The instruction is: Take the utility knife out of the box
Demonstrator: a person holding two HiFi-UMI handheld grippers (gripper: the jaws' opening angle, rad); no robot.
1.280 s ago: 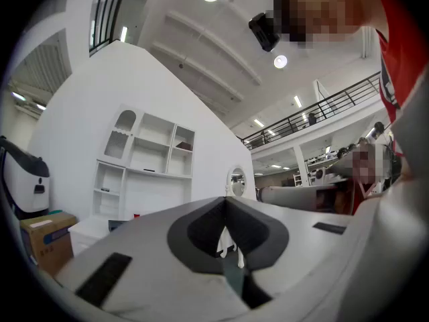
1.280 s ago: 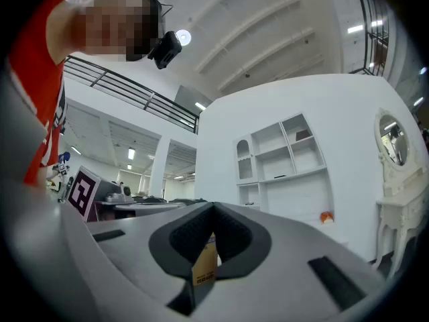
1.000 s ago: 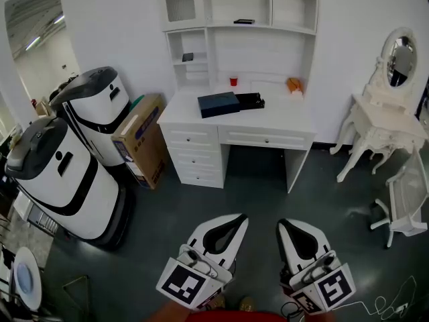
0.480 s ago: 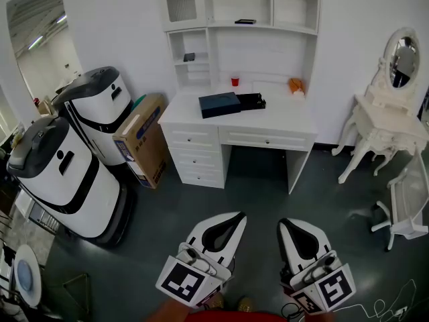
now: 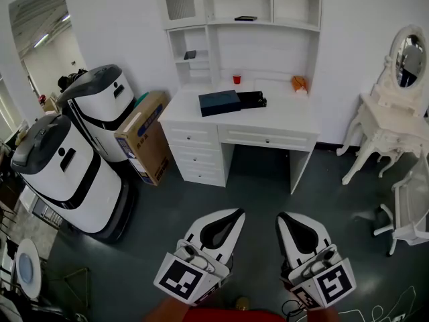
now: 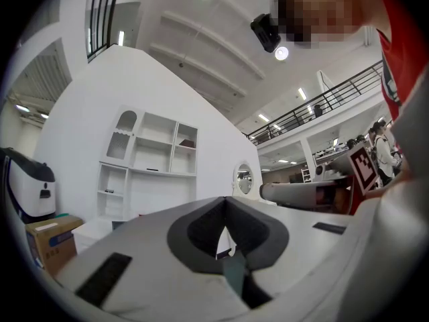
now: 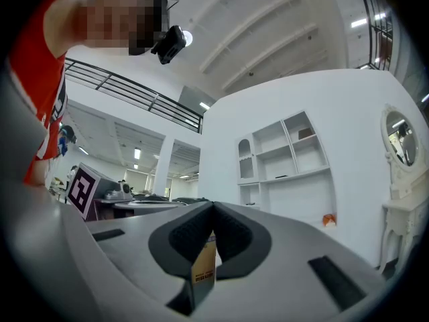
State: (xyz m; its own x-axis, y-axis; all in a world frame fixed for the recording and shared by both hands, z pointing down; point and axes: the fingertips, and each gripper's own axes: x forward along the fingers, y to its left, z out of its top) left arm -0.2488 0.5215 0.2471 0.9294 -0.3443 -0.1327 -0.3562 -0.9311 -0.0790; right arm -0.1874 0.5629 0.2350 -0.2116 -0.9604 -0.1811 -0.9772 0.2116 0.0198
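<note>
A dark blue box lies on the white desk at the far wall, with a black open tray touching its right side. I cannot make out the utility knife from here. My left gripper and right gripper hover side by side over the dark floor, well short of the desk and pointing toward it. Both are shut with nothing between the jaws. In the left gripper view the left gripper has its tips touching. The right gripper looks the same in its own view.
A red cup and an orange object stand at the back of the desk under white shelves. Two white-and-black machines and a cardboard box stand left. A white vanity with mirror and a chair stand right.
The desk has drawn slightly nearer in the head view as both grippers drift forward together. Both stay shut and empty.
</note>
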